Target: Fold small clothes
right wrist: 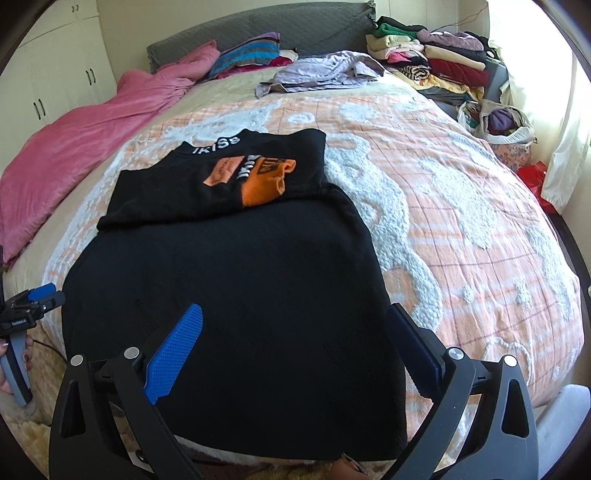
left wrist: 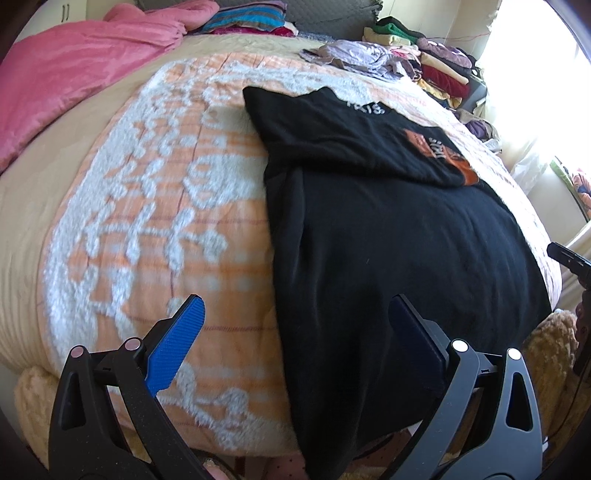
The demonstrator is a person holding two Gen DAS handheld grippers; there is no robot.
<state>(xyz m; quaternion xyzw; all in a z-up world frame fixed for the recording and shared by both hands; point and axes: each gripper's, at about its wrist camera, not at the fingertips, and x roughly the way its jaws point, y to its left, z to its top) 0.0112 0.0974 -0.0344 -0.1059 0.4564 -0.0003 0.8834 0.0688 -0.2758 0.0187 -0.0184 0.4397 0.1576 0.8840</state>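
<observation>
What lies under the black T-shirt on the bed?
The black T-shirt rests on an orange-and-white patterned blanket, visible all around it. Anything directly beneath the shirt is covered.

My view: bed (right wrist: 461,229) with grey headboard (right wrist: 303,26), cream wardrobe (right wrist: 55,74) left, bright curtained window (right wrist: 569,122) right.

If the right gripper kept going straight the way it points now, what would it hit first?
Most likely the black shirt: the open right gripper points along its lower half, toward the folded-over top with the orange print. Its height above the cloth is unclear.
</observation>
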